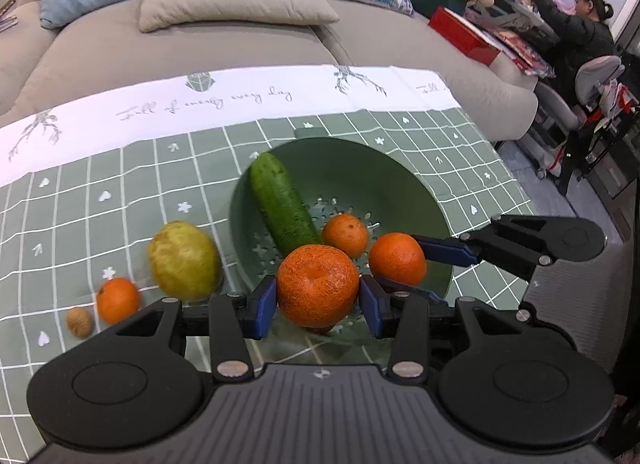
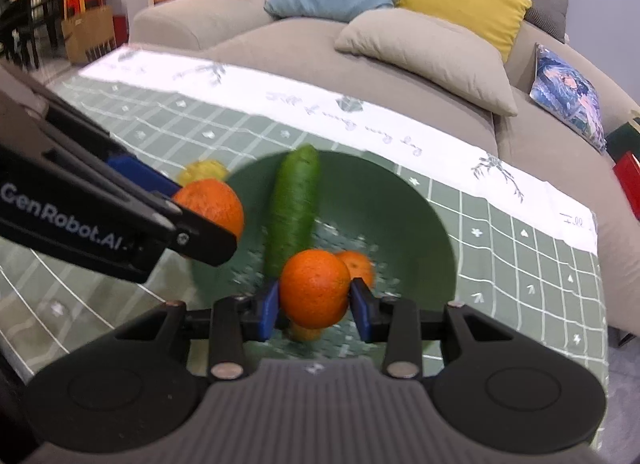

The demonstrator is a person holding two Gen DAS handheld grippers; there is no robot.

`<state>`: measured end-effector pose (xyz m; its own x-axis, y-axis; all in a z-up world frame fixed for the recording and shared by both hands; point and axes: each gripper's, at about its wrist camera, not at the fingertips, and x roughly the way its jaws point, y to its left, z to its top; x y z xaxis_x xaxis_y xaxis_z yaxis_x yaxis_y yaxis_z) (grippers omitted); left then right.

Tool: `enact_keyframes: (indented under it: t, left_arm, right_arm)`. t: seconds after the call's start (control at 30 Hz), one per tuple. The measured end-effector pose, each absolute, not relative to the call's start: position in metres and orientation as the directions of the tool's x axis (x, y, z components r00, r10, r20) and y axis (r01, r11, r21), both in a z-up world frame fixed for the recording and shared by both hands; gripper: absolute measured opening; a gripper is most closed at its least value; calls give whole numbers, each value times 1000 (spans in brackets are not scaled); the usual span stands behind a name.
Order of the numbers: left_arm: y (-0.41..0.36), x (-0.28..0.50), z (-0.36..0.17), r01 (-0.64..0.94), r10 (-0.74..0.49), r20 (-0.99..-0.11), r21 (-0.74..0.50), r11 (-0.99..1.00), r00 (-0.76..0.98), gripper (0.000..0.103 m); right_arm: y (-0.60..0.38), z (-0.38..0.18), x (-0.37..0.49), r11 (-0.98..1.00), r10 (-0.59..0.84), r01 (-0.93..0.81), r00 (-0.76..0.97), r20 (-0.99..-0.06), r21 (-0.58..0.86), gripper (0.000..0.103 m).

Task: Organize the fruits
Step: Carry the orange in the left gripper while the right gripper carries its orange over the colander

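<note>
My left gripper (image 1: 318,306) is shut on a large orange (image 1: 318,288), held over the near rim of a green colander bowl (image 1: 380,179). My right gripper (image 2: 314,304) is shut on a smaller orange (image 2: 315,286), also above the bowl (image 2: 404,207). Inside the bowl lie a cucumber (image 1: 280,203) and a small orange (image 1: 345,235). On the cloth left of the bowl sit a yellow-green fruit (image 1: 184,261), another small orange (image 1: 118,300) and a walnut (image 1: 80,322). The two grippers hang close together, side by side.
The bowl stands on a green checked tablecloth (image 1: 100,203) with a white band at the far edge. Behind it is a beige sofa (image 1: 200,47) with cushions. A person (image 1: 588,27) sits at a cluttered desk at the far right.
</note>
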<state>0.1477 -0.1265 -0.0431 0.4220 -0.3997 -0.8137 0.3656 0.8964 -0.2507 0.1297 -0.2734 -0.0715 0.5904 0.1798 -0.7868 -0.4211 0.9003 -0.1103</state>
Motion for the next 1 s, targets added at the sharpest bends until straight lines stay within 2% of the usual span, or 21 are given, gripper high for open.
enact_keyframes:
  t: [0.5, 0.87, 1.0]
  left_arm:
    - [-156, 179, -73, 294, -293, -892, -194, 936, 345, 50]
    - [-158, 183, -84, 310, -288, -904, -188, 932, 316, 51]
    - [-156, 183, -84, 306, -292, -903, -194, 932, 315, 54]
  right_arm:
    - [-288, -110, 174, 831, 129, -538, 433, -892, -141, 34]
    - [-287, -118, 180, 838, 122, -532, 404, -906, -124, 35]
    - [-283, -114, 179, 829, 115, -542, 409, -905, -140, 40]
